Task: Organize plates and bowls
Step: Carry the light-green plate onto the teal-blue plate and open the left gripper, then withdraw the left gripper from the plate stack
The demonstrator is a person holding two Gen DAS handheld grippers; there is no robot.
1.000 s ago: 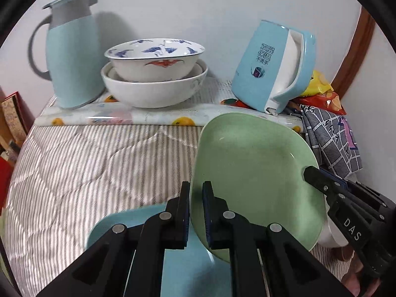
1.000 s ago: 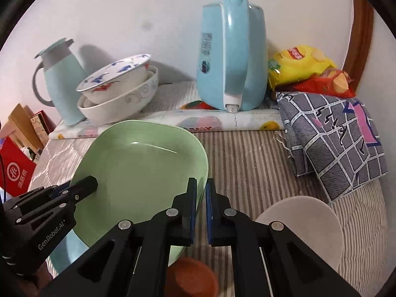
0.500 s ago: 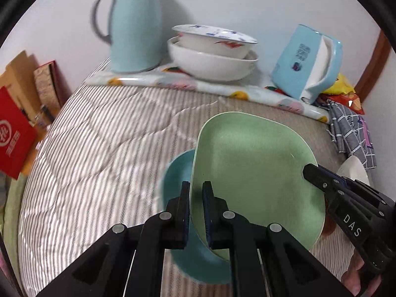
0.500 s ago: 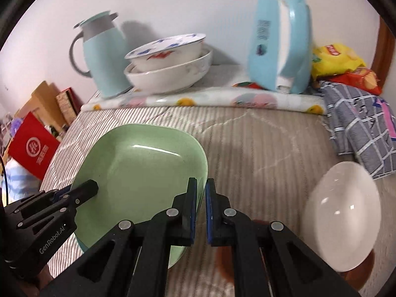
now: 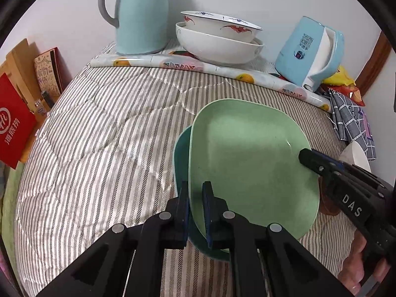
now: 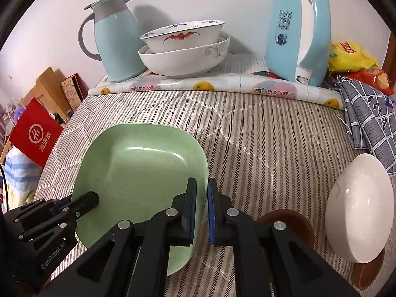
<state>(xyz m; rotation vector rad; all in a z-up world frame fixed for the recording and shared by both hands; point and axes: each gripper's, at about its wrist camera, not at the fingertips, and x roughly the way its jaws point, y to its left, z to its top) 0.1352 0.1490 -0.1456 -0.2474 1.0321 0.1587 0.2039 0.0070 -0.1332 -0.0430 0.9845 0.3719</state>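
Note:
A square light-green plate (image 5: 247, 160) (image 6: 138, 173) is held between both grippers, low over a teal plate (image 5: 180, 153) on the striped quilt. The teal plate shows only at the green plate's left and lower edge. My left gripper (image 5: 195, 188) (image 6: 91, 198) is shut on the green plate's left rim. On the opposite rim is my right gripper (image 6: 201, 185) (image 5: 307, 156); its jaws are opening, with the rim still between the pads. A white bowl (image 6: 358, 210) (image 5: 356, 153) lies tipped on a brown dish (image 6: 284, 220) at the right.
Two stacked white bowls (image 5: 217, 42) (image 6: 183, 52) stand at the back on a fruit-print mat, between a blue thermos jug (image 5: 141, 17) and a blue kettle (image 5: 309, 52). A checked cloth (image 6: 371, 116) and snack bags (image 6: 351, 54) lie at the right. A red bag (image 5: 14, 131) is off the left edge.
Both grippers have carried the green plate leftward and lower, so it now lies over the teal plate. The gap between the right gripper's pads looks slightly wider.

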